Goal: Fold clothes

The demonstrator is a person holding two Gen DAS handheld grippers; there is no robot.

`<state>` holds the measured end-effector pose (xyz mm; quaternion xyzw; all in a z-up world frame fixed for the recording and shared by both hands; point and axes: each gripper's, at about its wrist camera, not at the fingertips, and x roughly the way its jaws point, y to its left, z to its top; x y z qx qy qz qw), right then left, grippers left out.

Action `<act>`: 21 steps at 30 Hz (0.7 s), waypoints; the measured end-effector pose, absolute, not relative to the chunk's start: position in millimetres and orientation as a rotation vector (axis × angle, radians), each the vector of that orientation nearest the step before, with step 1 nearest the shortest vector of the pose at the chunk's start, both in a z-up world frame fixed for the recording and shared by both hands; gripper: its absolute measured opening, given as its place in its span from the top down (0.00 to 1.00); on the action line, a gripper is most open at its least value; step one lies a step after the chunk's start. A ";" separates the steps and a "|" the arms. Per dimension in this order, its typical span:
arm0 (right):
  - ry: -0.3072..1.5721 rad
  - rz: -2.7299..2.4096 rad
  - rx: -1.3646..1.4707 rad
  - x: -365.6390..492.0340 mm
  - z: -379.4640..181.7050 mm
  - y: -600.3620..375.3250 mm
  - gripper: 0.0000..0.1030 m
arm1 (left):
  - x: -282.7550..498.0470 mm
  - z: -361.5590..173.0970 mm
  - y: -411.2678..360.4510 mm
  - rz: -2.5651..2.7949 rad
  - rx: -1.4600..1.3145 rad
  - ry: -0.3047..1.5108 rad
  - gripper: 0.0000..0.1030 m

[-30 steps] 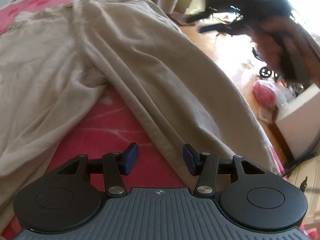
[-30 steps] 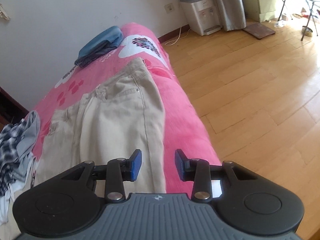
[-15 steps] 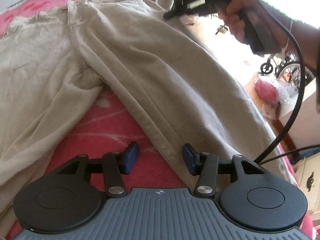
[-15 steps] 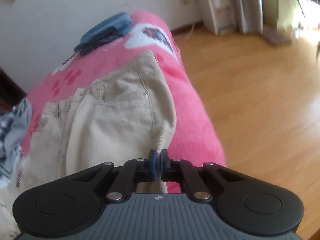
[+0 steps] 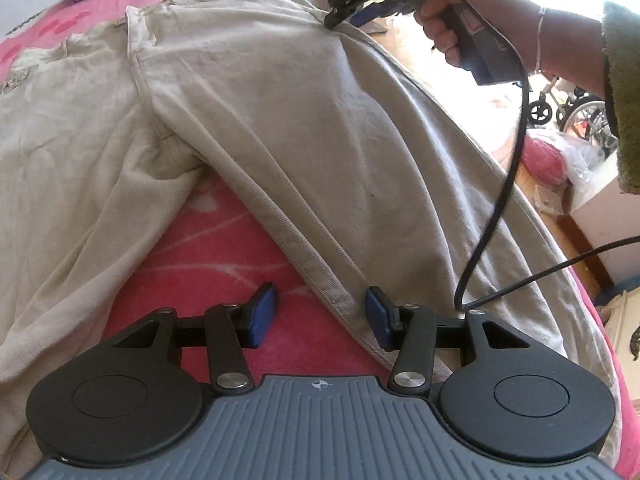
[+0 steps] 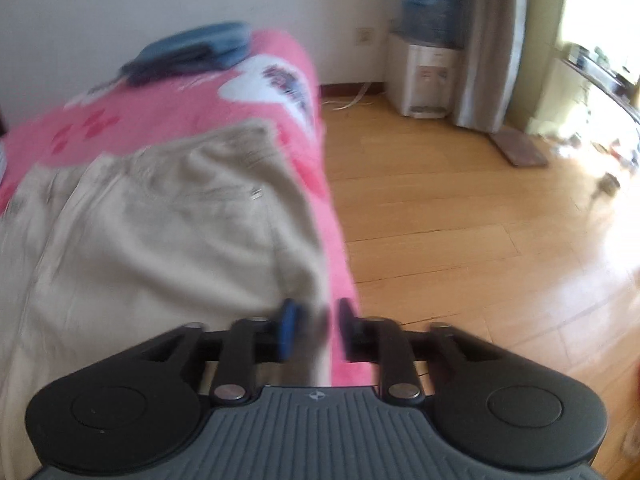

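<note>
Beige trousers (image 5: 256, 112) lie spread on a pink blanket (image 5: 208, 264), waistband at the far end. My left gripper (image 5: 320, 314) is open and low over the blanket, its blue pads on either side of the inner seam of the right-hand leg. In the left wrist view a hand holds my right gripper (image 5: 334, 20) with its tip at the trousers' outer edge near the hip. The right wrist view is blurred: my right gripper (image 6: 316, 328) is open, with the outer edge of the trousers (image 6: 168, 240) between its fingers at the bed's side.
A folded blue garment (image 6: 192, 50) lies at the far end of the bed. A black cable (image 5: 504, 184) hangs from the right gripper across the trousers. To the right are wooden floor (image 6: 460, 220), a water dispenser (image 6: 424, 76), and a pink bag (image 5: 548, 160).
The right gripper, shut half a second ago, has opened and come down onto the trousers' outer edge. The left gripper stays open and has edged forward along the inner seam.
</note>
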<state>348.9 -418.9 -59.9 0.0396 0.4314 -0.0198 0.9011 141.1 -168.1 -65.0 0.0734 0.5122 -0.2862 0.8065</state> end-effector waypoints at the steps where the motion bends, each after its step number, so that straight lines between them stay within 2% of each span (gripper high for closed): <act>1: 0.875 -0.063 0.107 347.5 -56.8 -424.6 0.69 | 142.2 -64.7 -166.8 -0.615 0.149 1.095 0.52; 9: 0.778 0.080 0.185 336.4 -21.1 -427.4 0.75 | 141.9 -52.9 -138.8 -0.620 0.072 1.051 0.52; 13: 0.817 0.101 0.163 360.7 -32.9 -403.0 0.76 | 138.3 -51.7 -129.0 -0.616 0.089 0.992 0.52; 21: 0.895 0.143 0.118 409.3 -56.4 -354.3 0.77 | 141.7 -60.6 -129.1 -0.603 0.076 1.018 0.52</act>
